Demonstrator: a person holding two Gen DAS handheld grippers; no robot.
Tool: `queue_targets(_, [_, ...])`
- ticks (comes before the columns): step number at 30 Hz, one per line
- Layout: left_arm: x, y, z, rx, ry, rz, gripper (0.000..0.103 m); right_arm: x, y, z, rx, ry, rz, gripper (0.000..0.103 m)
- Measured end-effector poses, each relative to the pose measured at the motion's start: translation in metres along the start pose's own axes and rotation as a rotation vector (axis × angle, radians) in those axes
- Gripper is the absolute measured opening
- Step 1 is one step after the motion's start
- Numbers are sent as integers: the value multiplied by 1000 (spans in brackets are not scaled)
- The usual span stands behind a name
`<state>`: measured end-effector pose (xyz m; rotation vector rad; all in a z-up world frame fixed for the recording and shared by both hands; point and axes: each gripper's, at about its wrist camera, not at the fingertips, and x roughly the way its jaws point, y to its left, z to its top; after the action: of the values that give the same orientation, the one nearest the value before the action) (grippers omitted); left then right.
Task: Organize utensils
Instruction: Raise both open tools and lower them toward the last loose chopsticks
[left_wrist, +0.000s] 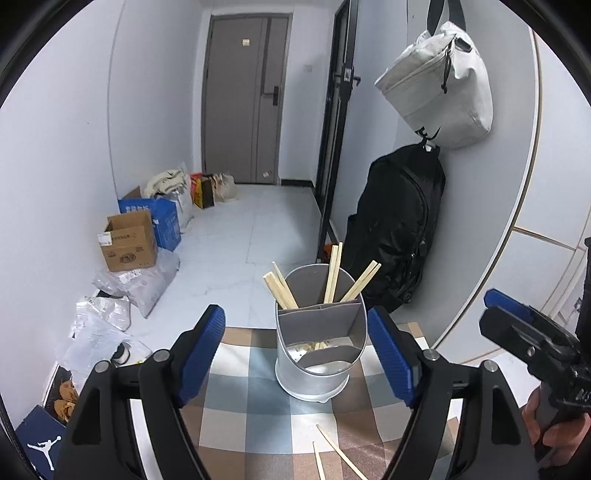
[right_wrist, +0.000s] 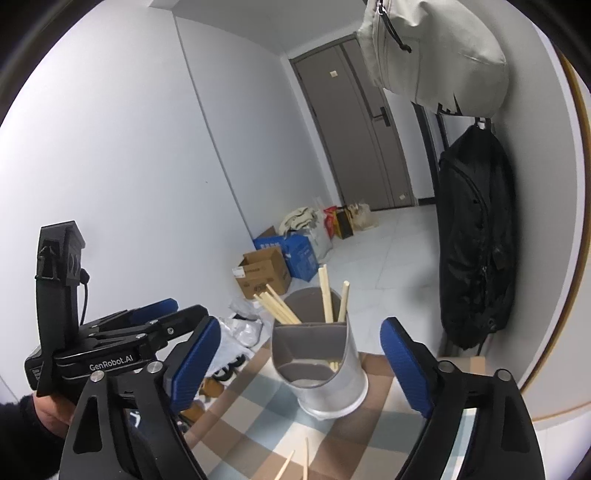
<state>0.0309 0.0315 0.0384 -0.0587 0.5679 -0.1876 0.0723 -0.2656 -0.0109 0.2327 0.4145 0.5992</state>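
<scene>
A metal utensil holder (left_wrist: 319, 365) with grey dividers stands on a checked tablecloth (left_wrist: 251, 417). Several wooden chopsticks (left_wrist: 332, 277) stand in its back compartments. Two loose chopsticks (left_wrist: 332, 448) lie on the cloth in front of it. My left gripper (left_wrist: 295, 354) is open and empty, its blue pads on either side of the holder, short of it. My right gripper (right_wrist: 301, 363) is open and empty, facing the holder (right_wrist: 325, 373) from the right. The loose chopsticks (right_wrist: 301, 459) also show in the right wrist view. Each gripper shows in the other's view: the right one (left_wrist: 524, 332), the left one (right_wrist: 147, 332).
Cardboard boxes (left_wrist: 129, 243) and plastic bags (left_wrist: 140, 284) line the floor at the left wall. A black backpack (left_wrist: 399, 229) and a grey bag (left_wrist: 439, 85) hang on the right wall behind the table. A grey door (left_wrist: 243, 99) is at the far end.
</scene>
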Motion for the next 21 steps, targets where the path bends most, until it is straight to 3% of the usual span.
queue_targets(6, [-3, -4, -20, -6, 13, -1, 84, -13, 3, -19, -14, -7, -11, 103])
queue_targets(16, [-2, -10, -65, -8, 70, -7, 85, -21, -2, -56, -22, 49, -44, 103])
queue_targets(21, [9, -8, -93, -28, 148, -5, 85, -17, -2, -73, -47, 97, -80, 103])
